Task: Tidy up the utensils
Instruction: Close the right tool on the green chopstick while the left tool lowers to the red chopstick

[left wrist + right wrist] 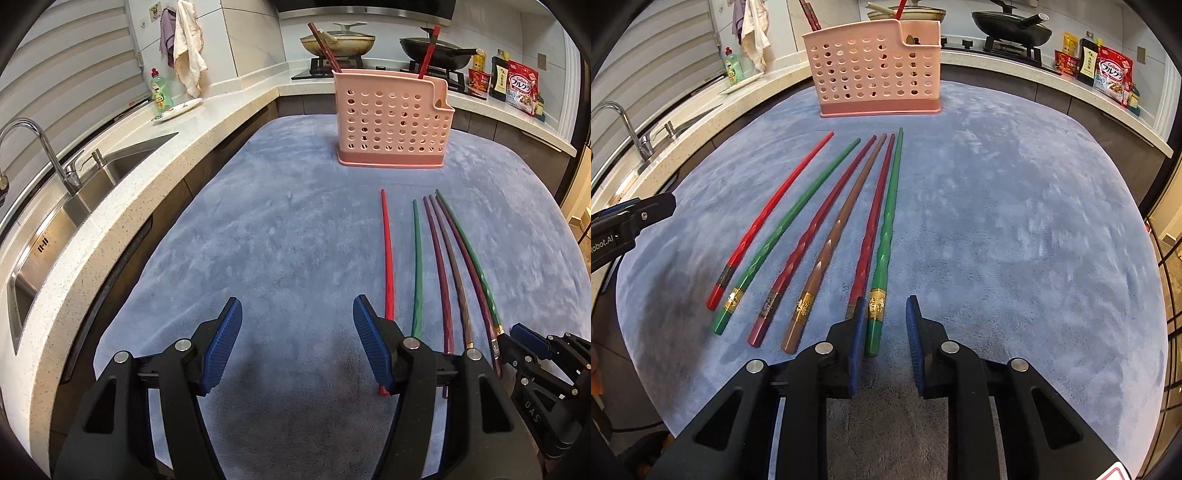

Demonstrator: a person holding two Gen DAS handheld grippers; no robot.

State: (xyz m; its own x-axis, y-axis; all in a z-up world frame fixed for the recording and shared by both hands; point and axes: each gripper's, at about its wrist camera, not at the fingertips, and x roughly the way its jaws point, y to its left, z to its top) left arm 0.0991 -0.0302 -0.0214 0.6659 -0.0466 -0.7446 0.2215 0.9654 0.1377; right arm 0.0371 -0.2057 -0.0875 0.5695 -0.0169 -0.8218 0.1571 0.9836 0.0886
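hidden: lower ends of two chopsticks [428, 55] inside pink holder [391, 122] | near end of dark red chopstick [873, 221] behind right claw [884, 332] finger

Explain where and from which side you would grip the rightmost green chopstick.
Grip the green chopstick at its thick butt, near the gold band, coming from above with jaws straddling it. It lies flat on the mat, its right side free; the right gripper already brackets that end.

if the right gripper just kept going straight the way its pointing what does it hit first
Most likely the thick end of the rightmost green chopstick, which already lies in the gap of the right gripper, close to the left finger. Past it comes only the blue cloth. Depth is hard to judge, so it may meet the cloth alongside.
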